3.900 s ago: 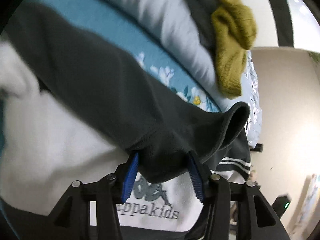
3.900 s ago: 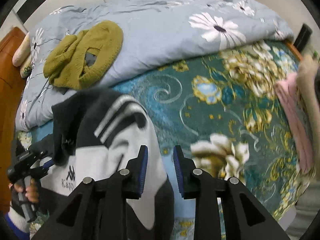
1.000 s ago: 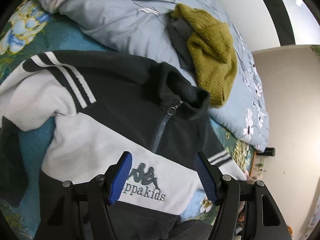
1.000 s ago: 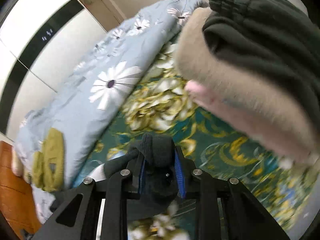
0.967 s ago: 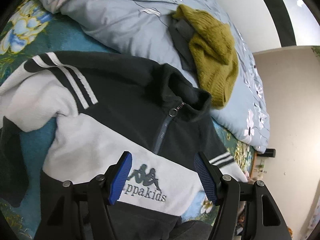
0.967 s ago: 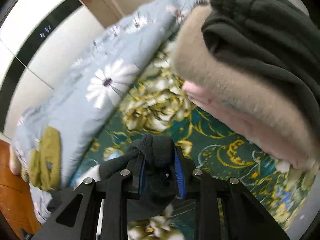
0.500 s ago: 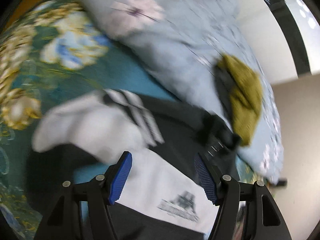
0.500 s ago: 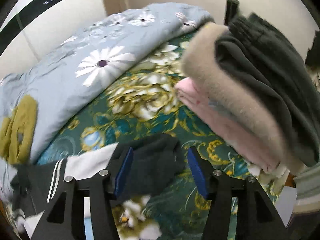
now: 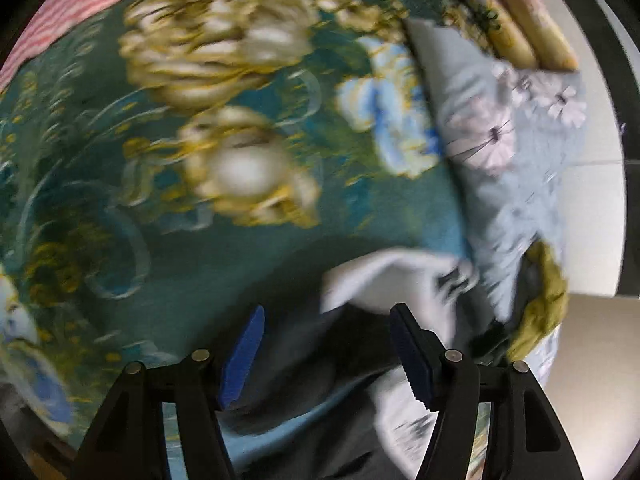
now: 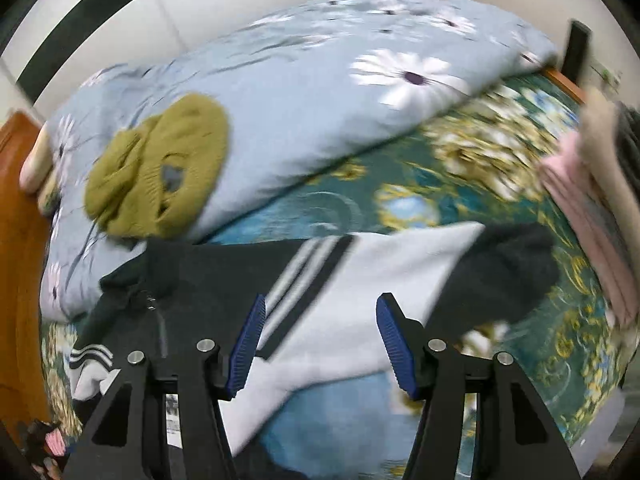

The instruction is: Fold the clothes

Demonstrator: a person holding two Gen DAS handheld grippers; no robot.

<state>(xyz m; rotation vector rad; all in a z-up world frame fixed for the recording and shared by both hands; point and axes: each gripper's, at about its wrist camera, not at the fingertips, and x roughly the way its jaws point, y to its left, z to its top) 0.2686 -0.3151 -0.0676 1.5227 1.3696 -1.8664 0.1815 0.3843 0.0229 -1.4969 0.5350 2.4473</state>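
Observation:
A black and white zip jacket (image 10: 224, 280) lies spread on the teal floral bedspread (image 10: 460, 184). Its white sleeve (image 10: 384, 276) with a dark cuff (image 10: 508, 272) stretches out to the right. My right gripper (image 10: 318, 340) is open and empty, just above the striped part of that sleeve. My left gripper (image 9: 326, 344) is open and empty over the blurred jacket (image 9: 384, 288), near a white fold and a dark part of it.
A light blue daisy quilt (image 10: 312, 92) lies along the far side with an olive knitted garment (image 10: 160, 172) on it. A stack of folded clothes (image 10: 592, 208) stands at the right. A wooden headboard (image 10: 16, 216) is at the left. A pink striped cloth (image 9: 76, 4) lies at the upper left.
My right gripper has let go of the dark cuff, opened wide and pulled back toward the jacket body. My left gripper has swung away across the bedspread; its view is blurred.

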